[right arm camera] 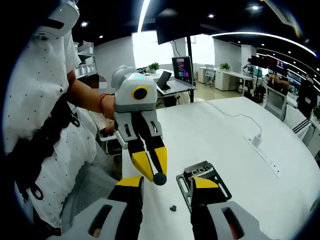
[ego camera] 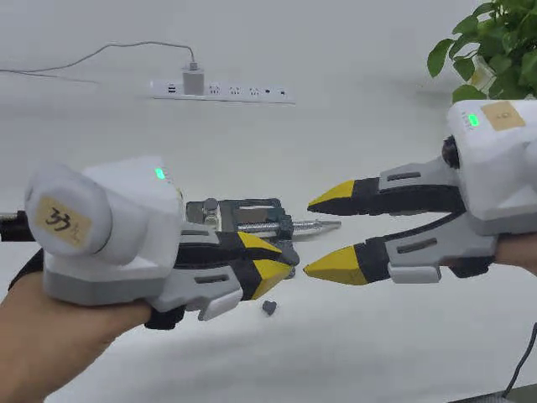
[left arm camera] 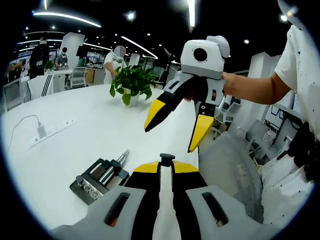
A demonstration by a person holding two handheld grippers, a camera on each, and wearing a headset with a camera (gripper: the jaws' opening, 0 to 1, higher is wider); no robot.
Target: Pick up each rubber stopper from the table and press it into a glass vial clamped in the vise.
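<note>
Left tongs pinching a rubber stopper above the desk, right tongs gaping wide. Next, likely: lower it squarely onto the vise. Spare stopper lies beside it.

Metal vise — matt white table

Open-plan office: long ceiling strip lights, black desk monitor, grey mesh office chair, white power strip near the far edge of the white table.
</note>
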